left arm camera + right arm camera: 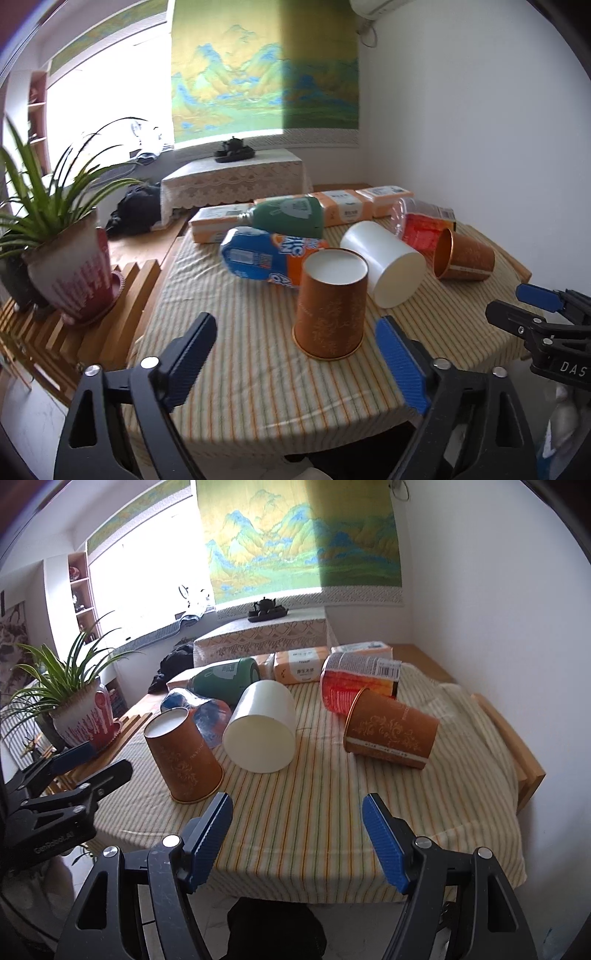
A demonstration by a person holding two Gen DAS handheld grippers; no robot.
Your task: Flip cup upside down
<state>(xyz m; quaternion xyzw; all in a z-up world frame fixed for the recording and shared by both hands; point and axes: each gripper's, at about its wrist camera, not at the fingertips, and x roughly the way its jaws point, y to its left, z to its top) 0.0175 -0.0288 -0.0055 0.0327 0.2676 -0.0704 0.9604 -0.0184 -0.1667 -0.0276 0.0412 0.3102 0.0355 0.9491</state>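
Note:
An orange patterned paper cup [330, 306] stands upside down on the striped tablecloth, its white base up; it also shows in the right wrist view [183, 755]. A second orange cup [463, 255] lies on its side at the right, also in the right wrist view [391, 727]. A white cup [384, 264] lies on its side between them, also in the right wrist view [264, 725]. My left gripper [295, 332] is open and empty just in front of the upside-down cup. My right gripper [297, 812] is open and empty near the table's front edge.
A blue-orange packet [258, 254], a green bottle [291, 216], a red-labelled bottle [421, 225] and tissue packs [343, 206] lie behind the cups. A potted plant [62, 258] stands on a wooden rack at the left. The table edge [532, 771] is at the right.

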